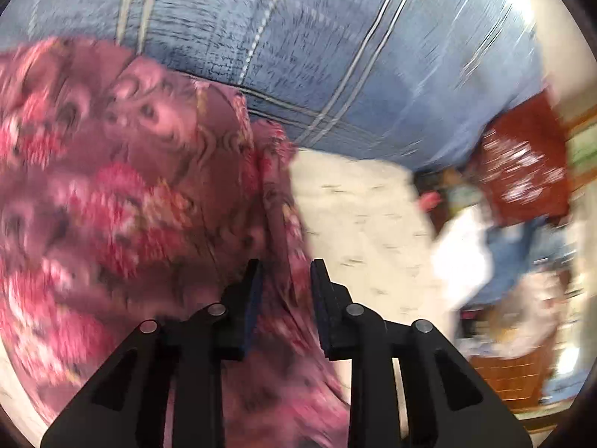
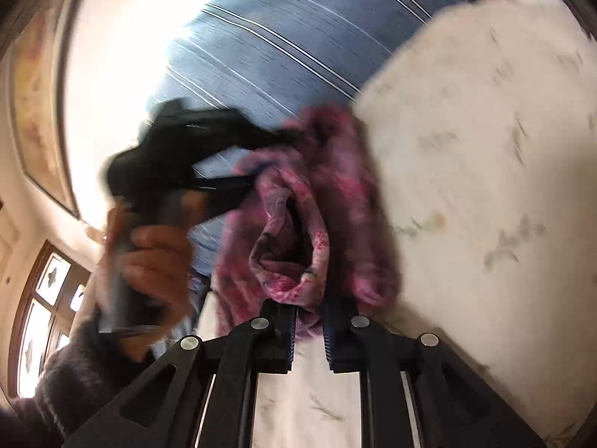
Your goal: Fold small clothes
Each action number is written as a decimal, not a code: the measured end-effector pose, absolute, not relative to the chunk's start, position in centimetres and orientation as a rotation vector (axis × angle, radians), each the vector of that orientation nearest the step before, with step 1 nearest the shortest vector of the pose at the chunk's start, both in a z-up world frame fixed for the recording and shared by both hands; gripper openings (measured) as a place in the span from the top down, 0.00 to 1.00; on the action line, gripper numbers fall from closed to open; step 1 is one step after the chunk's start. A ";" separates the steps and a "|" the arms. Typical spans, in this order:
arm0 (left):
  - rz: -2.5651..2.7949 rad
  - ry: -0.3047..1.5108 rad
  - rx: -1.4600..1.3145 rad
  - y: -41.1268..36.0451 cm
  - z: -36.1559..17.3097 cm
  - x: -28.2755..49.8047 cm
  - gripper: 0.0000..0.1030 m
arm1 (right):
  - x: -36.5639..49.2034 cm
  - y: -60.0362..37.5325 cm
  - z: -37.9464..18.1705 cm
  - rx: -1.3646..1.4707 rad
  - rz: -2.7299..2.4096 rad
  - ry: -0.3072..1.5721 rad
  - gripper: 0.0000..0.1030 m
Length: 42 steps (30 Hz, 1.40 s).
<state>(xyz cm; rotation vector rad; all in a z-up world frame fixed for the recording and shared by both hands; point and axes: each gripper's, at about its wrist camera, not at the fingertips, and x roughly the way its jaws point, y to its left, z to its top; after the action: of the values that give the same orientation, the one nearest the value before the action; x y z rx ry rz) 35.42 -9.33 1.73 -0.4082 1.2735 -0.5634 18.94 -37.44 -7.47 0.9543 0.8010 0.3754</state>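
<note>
The right tongs [image 2: 309, 321] pinch one edge of the pink flowery cloth [image 2: 298, 224] so it hangs up over the white sheet [image 2: 485, 186] on the bed. The left tongs [image 1: 285, 291] are a little open, the cloth's edge loose between them, maybe letting go.

A blue bedsheet [image 1: 373, 37] with pale crossing stripes covers the bed. On it lies a cream cloth [image 2: 485, 149] with faint grey-green sprigs. At the right edge of the left wrist view sits a blurred red patterned cloth [image 1: 522, 164] above a jumble of white and blue fabric [image 1: 485, 254]. A wooden-framed window [image 2: 44, 317] shows low in the right wrist view.
</note>
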 end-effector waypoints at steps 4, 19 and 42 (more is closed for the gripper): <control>-0.578 1.192 -0.521 -2.9 5.0 33.8 0.57 | 18.7 -38.0 -5.1 0.869 0.344 0.789 0.80; -0.382 1.205 -0.583 7.4 -0.1 36.0 0.42 | 37.3 -37.0 -5.8 0.883 0.298 1.023 0.50; -0.329 1.086 -0.279 3.6 0.7 27.7 0.42 | 29.3 -35.3 -1.1 0.510 0.424 0.828 0.83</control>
<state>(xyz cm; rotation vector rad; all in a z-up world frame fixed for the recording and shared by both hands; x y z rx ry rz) 27.67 3.64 0.71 -0.2793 1.0856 -0.3290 29.33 -35.27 -1.08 0.5096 0.8283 0.4236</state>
